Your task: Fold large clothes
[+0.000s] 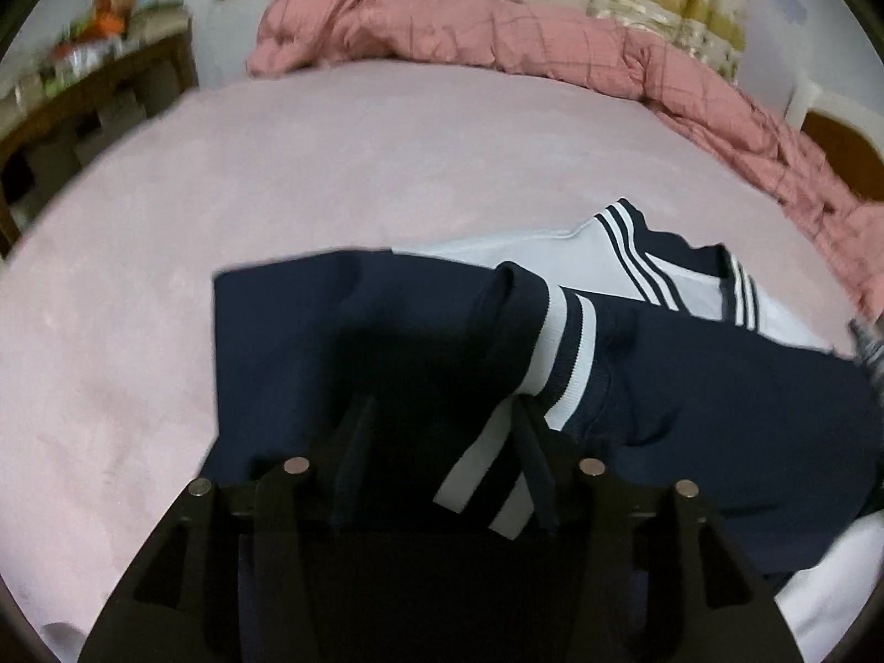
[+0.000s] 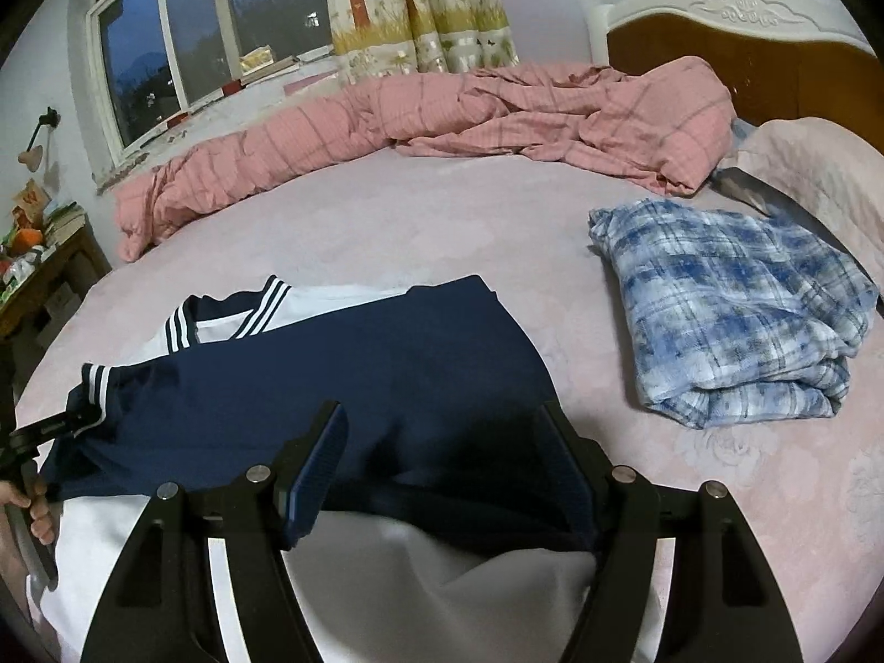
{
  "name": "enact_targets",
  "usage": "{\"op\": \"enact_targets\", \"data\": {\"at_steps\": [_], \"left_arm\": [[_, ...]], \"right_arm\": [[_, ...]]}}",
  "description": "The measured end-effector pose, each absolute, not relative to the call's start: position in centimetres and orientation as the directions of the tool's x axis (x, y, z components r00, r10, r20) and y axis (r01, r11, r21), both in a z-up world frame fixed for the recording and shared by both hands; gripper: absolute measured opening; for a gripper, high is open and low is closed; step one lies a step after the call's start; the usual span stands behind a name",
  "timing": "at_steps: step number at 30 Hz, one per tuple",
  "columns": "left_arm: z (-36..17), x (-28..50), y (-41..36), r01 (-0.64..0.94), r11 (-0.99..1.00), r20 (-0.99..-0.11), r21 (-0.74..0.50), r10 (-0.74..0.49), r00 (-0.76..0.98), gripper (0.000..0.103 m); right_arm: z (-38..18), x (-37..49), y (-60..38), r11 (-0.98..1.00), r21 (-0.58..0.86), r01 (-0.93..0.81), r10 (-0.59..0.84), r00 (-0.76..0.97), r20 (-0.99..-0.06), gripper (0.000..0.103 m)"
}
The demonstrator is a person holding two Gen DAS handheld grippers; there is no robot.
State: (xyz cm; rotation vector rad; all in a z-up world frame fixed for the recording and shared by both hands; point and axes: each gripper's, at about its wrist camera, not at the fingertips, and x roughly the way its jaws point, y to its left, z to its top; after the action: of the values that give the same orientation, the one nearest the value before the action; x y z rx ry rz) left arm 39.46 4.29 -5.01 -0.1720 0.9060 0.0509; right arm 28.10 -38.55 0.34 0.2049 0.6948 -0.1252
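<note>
We find the jacket (image 2: 342, 387), navy with white panels and striped trim, spread on the pink bed (image 2: 442, 232), its long axis running from about 8 o'clock to 2 o'clock in the right wrist view. The left gripper (image 1: 442, 442) has its jaws partly apart; the striped cuff (image 1: 563, 353) drapes over and between them, and we cannot tell whether the pads bear on it, so we judge it released or nearly so. In the right wrist view that gripper sits at 9 o'clock, at the cuff end, with a hand (image 2: 33, 503) around its handle. The right gripper (image 2: 442, 475) has its jaws wide apart, straddling the near navy edge with white fabric below; no pad presses the cloth. We judge the folded sleeve to lie across the body, and the next fold to turn on the near hem, which lies directly ahead of the right jaws at 12 o'clock; the right hand is the nearer. A folded plaid garment (image 2: 735, 309) lies at 3 o'clock, well apart, and a pink duvet (image 2: 442, 110) is heaped at 12 o'clock.
</note>
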Motion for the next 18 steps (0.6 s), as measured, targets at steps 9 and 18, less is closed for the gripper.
{"op": "enact_targets", "data": {"at_steps": [9,18], "left_arm": [[-3.5,38.5,6.1,-0.101,0.976,-0.717,-0.194,-0.071,0.694,0.006],[-2.5,38.8,6.6,-0.217,0.976,-0.69,-0.031,0.136,0.711,0.005]], "right_arm": [[0.5,28.0,-38.7,0.972,0.137,0.192,-0.06,0.762,-0.645,0.072],[1.7,27.2,-38.1,0.981,0.11,0.157,-0.058,0.79,-0.61,0.072]]}}
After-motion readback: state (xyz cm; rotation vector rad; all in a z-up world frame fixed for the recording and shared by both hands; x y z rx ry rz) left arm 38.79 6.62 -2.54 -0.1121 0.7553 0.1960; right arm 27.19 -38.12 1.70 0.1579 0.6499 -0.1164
